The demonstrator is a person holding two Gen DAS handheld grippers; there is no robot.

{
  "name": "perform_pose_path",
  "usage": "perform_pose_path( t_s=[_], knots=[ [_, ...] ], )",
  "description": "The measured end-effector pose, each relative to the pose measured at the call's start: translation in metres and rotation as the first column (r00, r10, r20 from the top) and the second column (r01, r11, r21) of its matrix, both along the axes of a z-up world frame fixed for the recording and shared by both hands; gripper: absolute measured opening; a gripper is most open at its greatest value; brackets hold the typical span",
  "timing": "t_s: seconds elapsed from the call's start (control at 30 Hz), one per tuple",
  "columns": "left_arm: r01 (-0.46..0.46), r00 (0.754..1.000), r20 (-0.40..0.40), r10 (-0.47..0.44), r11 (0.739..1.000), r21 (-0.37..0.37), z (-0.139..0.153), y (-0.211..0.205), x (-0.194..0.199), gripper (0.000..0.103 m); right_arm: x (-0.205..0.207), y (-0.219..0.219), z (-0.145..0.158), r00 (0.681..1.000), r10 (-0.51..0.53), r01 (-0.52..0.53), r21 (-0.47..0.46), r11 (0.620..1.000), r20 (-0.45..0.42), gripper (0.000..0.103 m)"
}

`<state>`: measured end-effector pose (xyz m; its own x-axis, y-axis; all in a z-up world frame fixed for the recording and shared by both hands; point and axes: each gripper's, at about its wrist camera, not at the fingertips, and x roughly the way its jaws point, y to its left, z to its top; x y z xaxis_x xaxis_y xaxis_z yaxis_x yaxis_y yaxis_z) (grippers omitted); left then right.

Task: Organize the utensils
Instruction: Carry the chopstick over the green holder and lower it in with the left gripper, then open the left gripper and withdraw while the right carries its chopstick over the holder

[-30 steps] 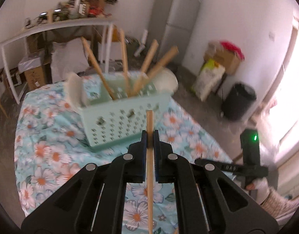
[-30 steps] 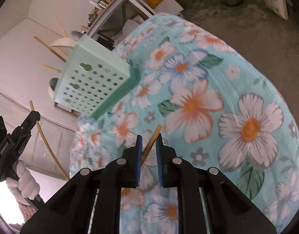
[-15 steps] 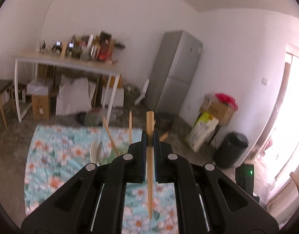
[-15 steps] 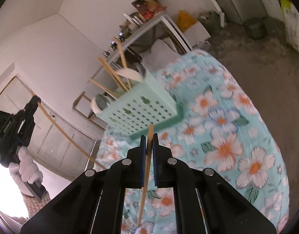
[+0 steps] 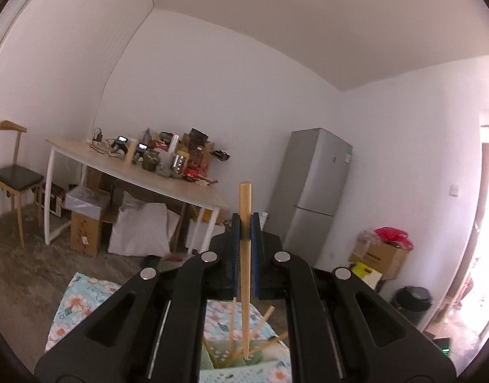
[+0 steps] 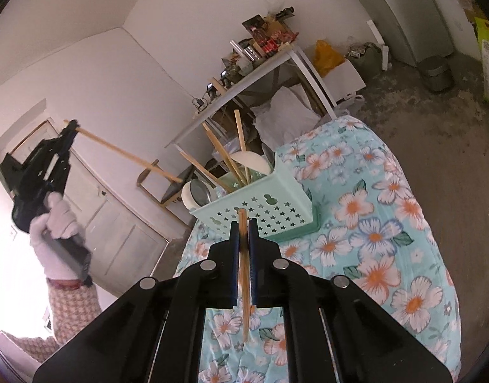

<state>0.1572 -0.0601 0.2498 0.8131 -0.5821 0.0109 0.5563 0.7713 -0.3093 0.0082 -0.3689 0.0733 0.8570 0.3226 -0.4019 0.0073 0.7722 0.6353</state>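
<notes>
- Left gripper (image 5: pixel 245 228) clamped on a chopstick (image 5: pixel 245 255), high over the mint basket (image 6: pixel 260 206) on the floral cloth (image 6: pixel 388 239).
- Right gripper (image 6: pixel 243 226) pinching another chopstick (image 6: pixel 244 287).
- Risk: slipping or pivoting in thin grips; snagging chopsticks already standing in the basket.
- Since a second ago: both raised clear of the cloth, right jaws newly closed on its stick.

Two wooden chopsticks (image 5: pixel 245 255) (image 6: pixel 243 255) aloft, clear of mint perforated basket (image 6: pixel 260 207) bristling with utensils

My black left gripper (image 5: pixel 245 223) hides most of the mint-green perforated plastic basket (image 5: pixel 244 375). The frame's lower edge crops the rest.
</notes>
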Motion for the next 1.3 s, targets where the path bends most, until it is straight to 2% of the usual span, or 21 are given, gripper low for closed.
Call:
perform_pose_path(
  t_s=[0.13,0.27,0.33,0.43,0.67,0.73,0.87,1.0,1.17,1.3],
  knots=[
    [-0.023,1.000,0.014,0.022,0.997,0.078,-0.026,-0.027,0.013,0.005,0.001,-0.001,-0.002,1.000,-0.004,0.004,0.002,1.000,-0.002,0.006],
    [0.022,0.996,-0.087,-0.008,0.988,0.152,-0.063,-0.047,0.032,0.008,0.002,-0.001,-0.003,1.000,-0.009,0.009,-0.006,1.000,-0.012,0.006],
    [0.021,0.994,-0.110,-0.002,0.985,0.170,-0.075,-0.047,0.033,0.026,0.002,0.000,-0.003,1.000,-0.011,0.011,-0.012,1.000,-0.013,0.006],
    [0.019,0.992,-0.129,0.001,0.989,0.149,-0.082,-0.037,0.030,0.038,0.001,0.001,0.000,1.000,-0.014,0.014,-0.023,1.000,-0.009,0.006],
    [-0.014,0.994,-0.102,0.027,0.992,0.128,-0.079,-0.009,0.010,0.052,0.003,0.009,0.015,1.000,-0.007,0.008,-0.052,0.999,0.021,0.006],
    [-0.023,0.994,-0.104,0.036,0.992,0.123,-0.081,0.001,0.003,0.063,0.004,0.012,0.026,0.999,0.000,0.003,-0.076,0.997,0.044,0.006],
    [-0.042,0.990,-0.128,0.059,0.990,0.135,-0.094,0.021,-0.018,0.073,0.007,0.016,0.052,0.995,0.005,0.007,-0.121,0.993,0.099,0.006],
    [-0.073,0.981,-0.167,0.097,0.987,0.145,-0.111,0.040,-0.034,0.084,0.016,0.018,0.090,0.983,0.003,0.029,-0.173,0.984,0.183,0.006],
    [-0.162,0.965,-0.168,0.200,0.963,0.214,-0.131,0.057,-0.055,0.091,0.027,0.028,0.137,0.953,-0.003,0.084,-0.253,0.964,0.304,0.006],
    [-0.220,0.950,-0.165,0.265,0.943,0.248,-0.141,0.068,-0.065,0.095,0.044,0.036,0.156,0.939,0.014,0.088,-0.280,0.956,0.343,0.006]
  ],
)
